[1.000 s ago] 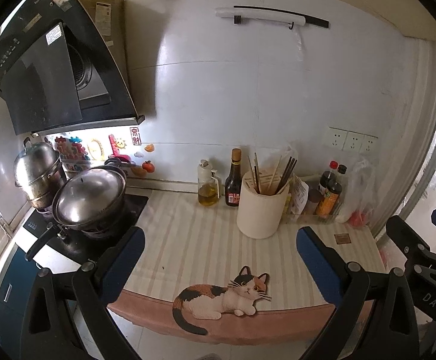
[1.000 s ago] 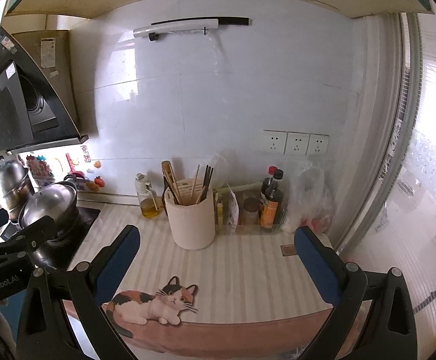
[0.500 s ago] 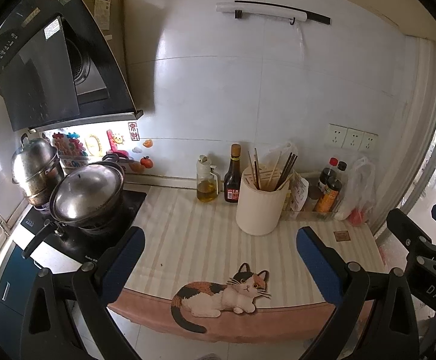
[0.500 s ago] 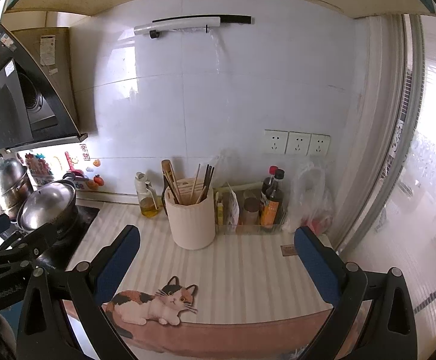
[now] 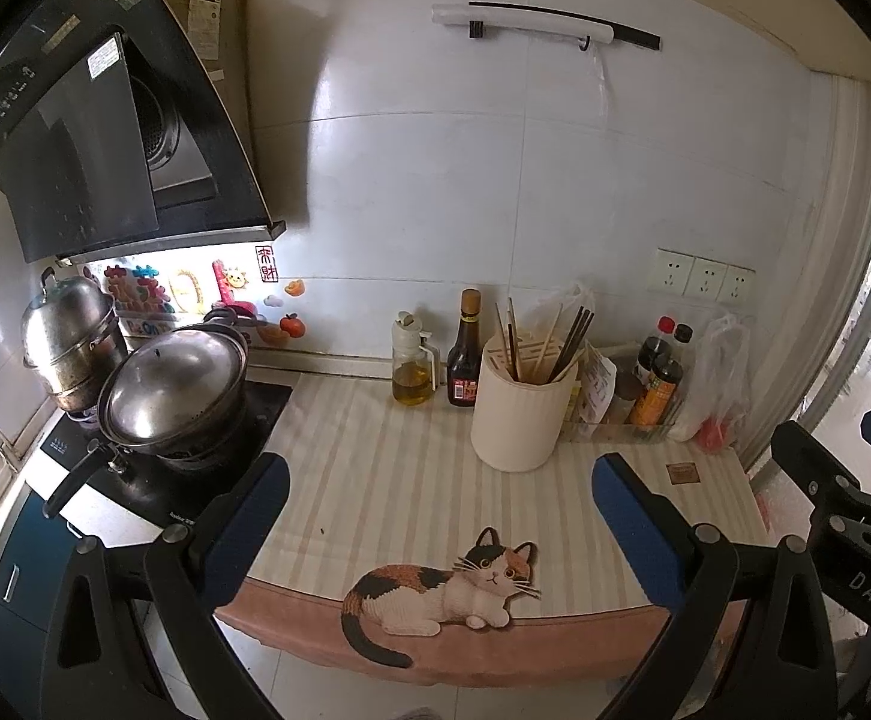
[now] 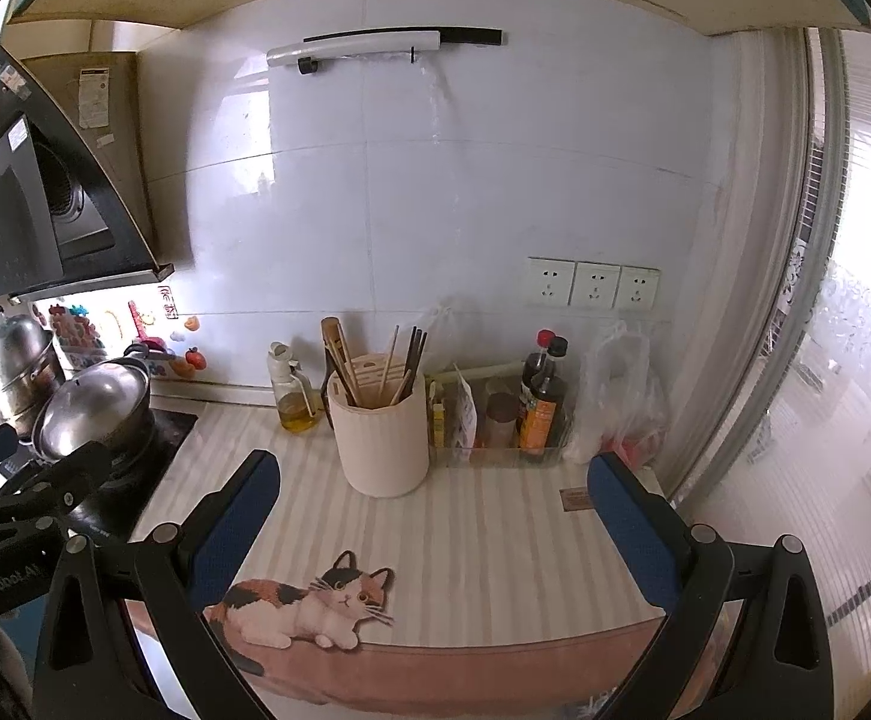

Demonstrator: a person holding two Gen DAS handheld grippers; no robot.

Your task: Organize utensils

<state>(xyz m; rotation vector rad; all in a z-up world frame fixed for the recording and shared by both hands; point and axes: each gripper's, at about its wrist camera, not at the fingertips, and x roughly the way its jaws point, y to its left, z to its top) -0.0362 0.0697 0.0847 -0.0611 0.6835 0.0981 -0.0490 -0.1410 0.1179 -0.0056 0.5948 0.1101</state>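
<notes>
Counter [image 5: 375, 468] fills the lower middle of both views, with a striped mat and a cat picture at its front edge. I see no loose utensil lying on it. At upper left is the hood [image 5: 93, 138], and below it, at middle left, the pots [image 5: 171, 384] on the stove.

Behind the mat, in the centre, stands the holder [image 5: 522, 414], a cream cylinder. The chopsticks [image 5: 573, 336] stand in it already, leaning to different sides. So the utensils are gathered in one place, which would suit a finished job, or one where some pieces are only to be sorted or brought in. I cannot decide between these two from here, so I name no next move. Any reach into the holder would need care, because the sticks are thin and close together.

My left gripper [image 5: 435, 510] and right gripper [image 6: 435, 510] both hover before the counter edge with jaws spread wide, holding nothing, well apart from the holder.

The two views differ a little. In the right view I see a broader wooden tool [image 6: 336, 342] at the left side of the holder; in the left view I cannot make it out. The left view shows a dark sauce bottle [image 5: 465, 360] between the oil bottle [image 5: 414, 369] and the holder; in the right view the holder hides it. The right view also shows more of the window [image 6: 855, 360] at the right edge.
</notes>
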